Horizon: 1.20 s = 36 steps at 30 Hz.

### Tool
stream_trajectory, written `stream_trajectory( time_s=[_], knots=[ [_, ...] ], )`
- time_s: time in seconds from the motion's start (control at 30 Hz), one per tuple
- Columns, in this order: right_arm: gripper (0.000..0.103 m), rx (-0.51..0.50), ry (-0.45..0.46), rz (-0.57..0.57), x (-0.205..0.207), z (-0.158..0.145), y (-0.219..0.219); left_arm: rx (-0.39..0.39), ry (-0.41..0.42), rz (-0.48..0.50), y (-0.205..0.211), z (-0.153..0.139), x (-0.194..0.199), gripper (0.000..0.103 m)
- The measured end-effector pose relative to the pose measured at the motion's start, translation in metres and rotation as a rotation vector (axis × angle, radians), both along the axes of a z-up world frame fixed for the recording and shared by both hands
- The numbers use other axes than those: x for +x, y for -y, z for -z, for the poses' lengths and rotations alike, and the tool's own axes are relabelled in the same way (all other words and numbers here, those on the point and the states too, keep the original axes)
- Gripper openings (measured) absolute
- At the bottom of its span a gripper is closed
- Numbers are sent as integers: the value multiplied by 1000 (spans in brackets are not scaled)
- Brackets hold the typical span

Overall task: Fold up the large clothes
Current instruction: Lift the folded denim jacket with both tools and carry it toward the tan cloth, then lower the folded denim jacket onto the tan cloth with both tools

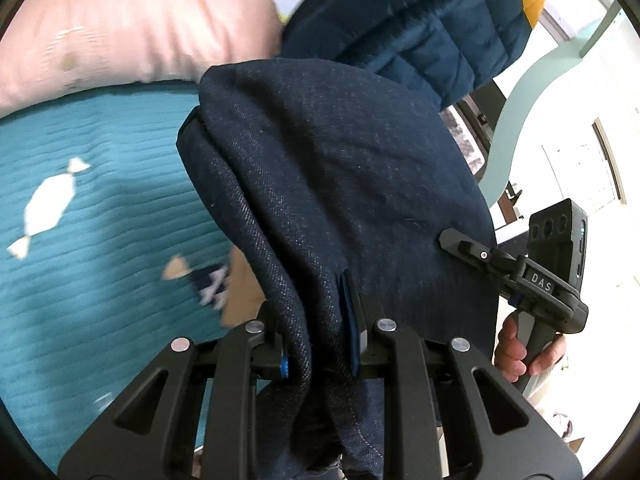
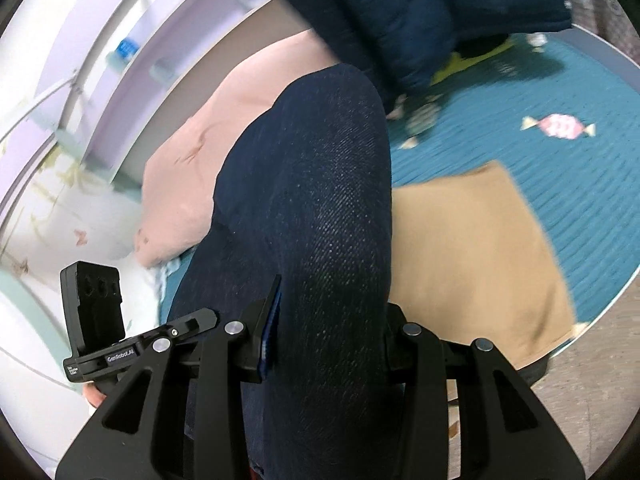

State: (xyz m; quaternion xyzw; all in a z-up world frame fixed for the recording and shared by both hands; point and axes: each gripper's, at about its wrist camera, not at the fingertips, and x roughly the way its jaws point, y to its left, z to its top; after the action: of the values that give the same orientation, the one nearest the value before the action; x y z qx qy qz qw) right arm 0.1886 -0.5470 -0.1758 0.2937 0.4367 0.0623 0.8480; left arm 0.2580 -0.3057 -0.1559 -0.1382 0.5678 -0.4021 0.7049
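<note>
Dark denim (image 1: 340,184), thick, heavy and limp, hangs bunched above the teal bed (image 1: 100,200), pinched in both jaws, left gripper (image 1: 320,344) and right gripper (image 2: 324,344); hold at hems.

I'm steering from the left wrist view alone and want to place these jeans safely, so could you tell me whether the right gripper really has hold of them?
Observer: Yes, the right gripper is closed on a thick fold of the dark denim jeans.
Operator: Thank you. Is anything already lying on the bed on that side?
Observer: A folded tan garment lies flat on the teal bedspread, just right of the jeans in that view.
Operator: And beyond it?
Observer: A navy quilted jacket lies farther back, with something yellow-green showing beneath its edge.
</note>
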Motion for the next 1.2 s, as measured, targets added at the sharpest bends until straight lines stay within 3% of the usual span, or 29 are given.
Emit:
stream_trajectory(
  time_s=[0.17,0.27,0.37,0.5,0.57,0.7,0.83,0.93,1.07,1.13,1.2],
  knots=[
    [38,-20,-29,52,14,19,55,-5,-17,23,63,28,15,19],
    [41,-44,-103,90,27,54,82,61,-63,17,86,66,25,24],
    [50,-92,-258,149,43,112,100,214,-115,1,96,125,30,30],
    [59,-69,-252,182,37,146,107,182,-186,-77,79,156,33,44],
    [62,-111,-233,171,31,141,104,193,-171,-65,77,156,34,49],
    [64,-240,-209,235,21,111,109,286,-91,-45,79,136,33,50],
    [63,-262,-124,262,2,68,114,346,-9,-71,76,110,30,51],
    [44,-273,-99,225,-8,51,108,358,63,-116,69,85,25,49],
    [24,-261,-139,155,-13,56,90,237,48,-86,73,60,15,43],
    [24,-245,-180,133,-11,68,82,224,21,-36,87,62,6,35],
    [24,-298,-243,138,-6,86,75,235,-14,4,99,79,-3,25]
  ],
)
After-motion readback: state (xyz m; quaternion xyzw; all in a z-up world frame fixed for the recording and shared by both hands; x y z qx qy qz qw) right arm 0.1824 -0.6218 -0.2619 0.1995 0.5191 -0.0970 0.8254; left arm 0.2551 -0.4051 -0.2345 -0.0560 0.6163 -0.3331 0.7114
